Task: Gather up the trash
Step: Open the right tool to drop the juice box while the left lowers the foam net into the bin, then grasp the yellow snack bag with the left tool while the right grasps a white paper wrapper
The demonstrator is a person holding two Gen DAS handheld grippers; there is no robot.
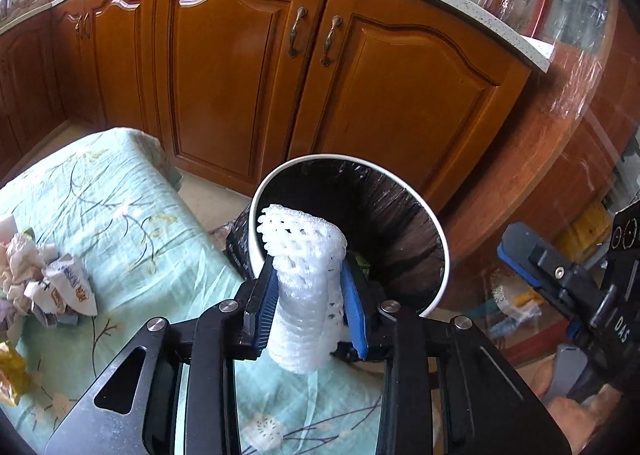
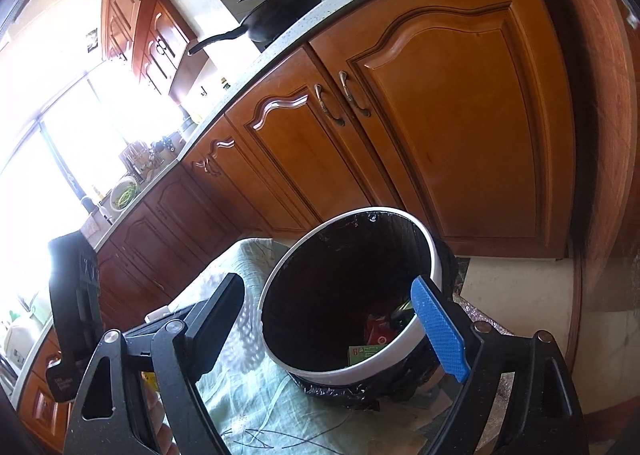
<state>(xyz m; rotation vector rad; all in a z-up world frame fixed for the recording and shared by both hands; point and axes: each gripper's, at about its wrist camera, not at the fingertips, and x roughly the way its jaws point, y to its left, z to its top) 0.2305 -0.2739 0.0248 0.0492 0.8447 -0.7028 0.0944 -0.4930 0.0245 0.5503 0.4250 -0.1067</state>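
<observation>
Trash collection, midway: left gripper (image 1: pixel 308 307) clamps white foam net (image 1: pixel 304 287) at the bin (image 1: pixel 438 239) rim, right gripper (image 2: pixel 332 319) spread empty, scraps already binned, crumpled wrappers (image 1: pixel 48 287) left on the tablecloth (image 1: pixel 132 215).

Your right gripper (image 2: pixel 332 319) stands with its jaws wide apart and nothing between them, framing the trash bin (image 2: pixel 400 365). The bin is white-rimmed with a black liner and tips toward you; red and green packaging (image 2: pixel 370 341) lies inside. Under the bin lies a pale green cloth (image 2: pixel 256 395). Behind the bin runs a row of wooden cabinet doors (image 2: pixel 448 127).
</observation>
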